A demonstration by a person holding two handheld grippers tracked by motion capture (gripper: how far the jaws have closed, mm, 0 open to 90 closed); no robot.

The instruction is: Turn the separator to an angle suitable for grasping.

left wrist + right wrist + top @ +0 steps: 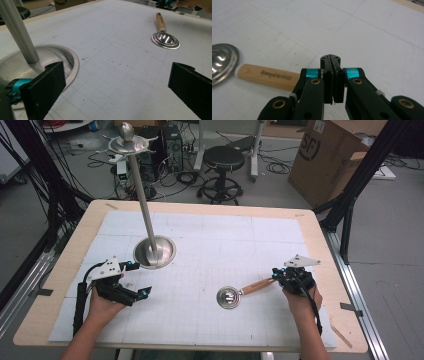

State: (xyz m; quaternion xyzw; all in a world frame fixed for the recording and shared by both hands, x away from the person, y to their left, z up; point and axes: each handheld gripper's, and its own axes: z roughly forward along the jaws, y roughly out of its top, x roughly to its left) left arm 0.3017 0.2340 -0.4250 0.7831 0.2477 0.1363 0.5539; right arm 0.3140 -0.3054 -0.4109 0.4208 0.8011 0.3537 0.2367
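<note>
While the left gripper (135, 280) sits with jaws wide apart and empty, the stand base (154, 252) is just ahead of it. Right gripper (333, 75) has jaws pressed together, gripping nothing; the ladle (241, 293) handle end lies just beside them, bowl farther toward the left gripper.

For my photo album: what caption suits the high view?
Two hand-held grippers, left open, right shut, beside a wooden-handled ladle and a metal stand.
</note>
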